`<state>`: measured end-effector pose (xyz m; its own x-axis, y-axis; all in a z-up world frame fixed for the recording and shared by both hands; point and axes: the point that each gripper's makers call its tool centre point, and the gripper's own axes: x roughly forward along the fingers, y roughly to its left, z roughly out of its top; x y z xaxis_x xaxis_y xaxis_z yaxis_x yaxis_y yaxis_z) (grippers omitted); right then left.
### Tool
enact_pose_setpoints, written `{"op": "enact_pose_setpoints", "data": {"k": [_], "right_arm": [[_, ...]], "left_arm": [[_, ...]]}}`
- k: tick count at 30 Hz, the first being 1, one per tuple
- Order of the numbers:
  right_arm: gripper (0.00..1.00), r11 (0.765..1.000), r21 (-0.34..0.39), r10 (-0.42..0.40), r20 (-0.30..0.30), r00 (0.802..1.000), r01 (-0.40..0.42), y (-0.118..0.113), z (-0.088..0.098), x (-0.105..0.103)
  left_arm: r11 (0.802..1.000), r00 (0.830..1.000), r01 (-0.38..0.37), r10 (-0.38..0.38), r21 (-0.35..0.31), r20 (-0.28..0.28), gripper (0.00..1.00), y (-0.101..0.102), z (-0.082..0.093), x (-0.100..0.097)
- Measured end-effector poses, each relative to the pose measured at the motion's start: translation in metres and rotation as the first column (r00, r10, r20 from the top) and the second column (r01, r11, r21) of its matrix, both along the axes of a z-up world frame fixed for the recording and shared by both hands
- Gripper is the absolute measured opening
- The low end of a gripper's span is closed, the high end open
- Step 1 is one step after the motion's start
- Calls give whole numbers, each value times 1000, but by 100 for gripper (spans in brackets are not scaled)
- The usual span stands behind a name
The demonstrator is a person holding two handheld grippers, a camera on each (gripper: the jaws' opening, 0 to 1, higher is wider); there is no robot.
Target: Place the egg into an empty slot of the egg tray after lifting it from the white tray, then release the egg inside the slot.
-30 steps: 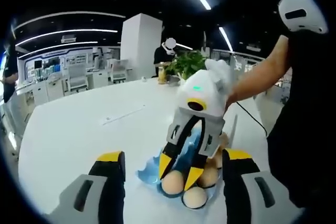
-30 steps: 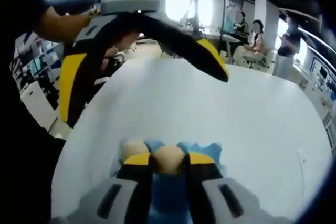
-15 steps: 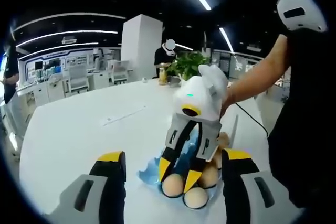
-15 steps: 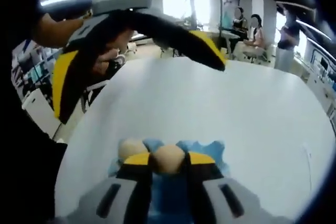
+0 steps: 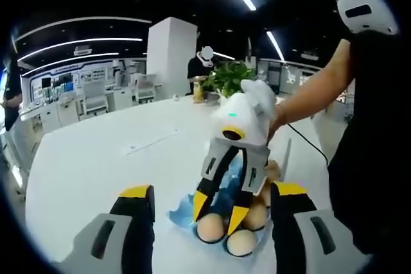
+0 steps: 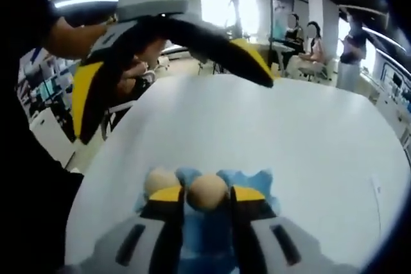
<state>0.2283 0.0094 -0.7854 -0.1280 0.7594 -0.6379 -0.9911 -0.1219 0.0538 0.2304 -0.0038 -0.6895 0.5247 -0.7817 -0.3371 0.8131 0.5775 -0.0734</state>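
1. Right claw sat low over the blue egg tray, its yellow-tipped jaws narrowly parted with the egg between them. In the right gripper view the tips flanked the egg closely; whether they pressed it or had just let go could not be told.
2. In the left gripper view the same right claw pointed down at the tray, tips on either side of one egg, with other eggs beside it (one at about 4 o'clock from it, nearly touching).
3. A second egg lay at 9 o'clock from the held one in the right gripper view, already seated in the tray.
4. Left claw stood wide open and empty, hanging above the white desk, near the tray but not touching it.
5. Judged step: placing, at or near release. The egg appeared to be in or just over a slot; the seating itself was hidden by the jaws.
6. Next move, as judged: widen the right jaws gently so the egg settles, then lift straight away without nudging the neighbours (little room on either side).
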Motion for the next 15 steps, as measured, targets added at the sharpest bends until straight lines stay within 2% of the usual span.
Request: {"op": "enact_pose_setpoints", "data": {"k": [6, 12, 13, 15], "right_arm": [[26, 998, 52, -47, -14, 999, 48, -13, 13, 5], [24, 995, 40, -89, -19, 996, 89, -28, 8, 10], [24, 994, 51, -101, -6, 995, 101, -30, 10, 13], [24, 990, 75, -121, -28, 992, 123, -34, 16, 14]], "left_arm": [[1000, 1000, 1, -1, 1, 2, 74, -2, 0, 1], [1000, 1000, 13, -13, -3, 3, 74, -7, 2, 2], [1000, 1000, 14, -14, -3, 3, 74, -8, 2, 2], [1000, 1000, 17, -16, -4, 8, 74, -10, 3, 3]]}}
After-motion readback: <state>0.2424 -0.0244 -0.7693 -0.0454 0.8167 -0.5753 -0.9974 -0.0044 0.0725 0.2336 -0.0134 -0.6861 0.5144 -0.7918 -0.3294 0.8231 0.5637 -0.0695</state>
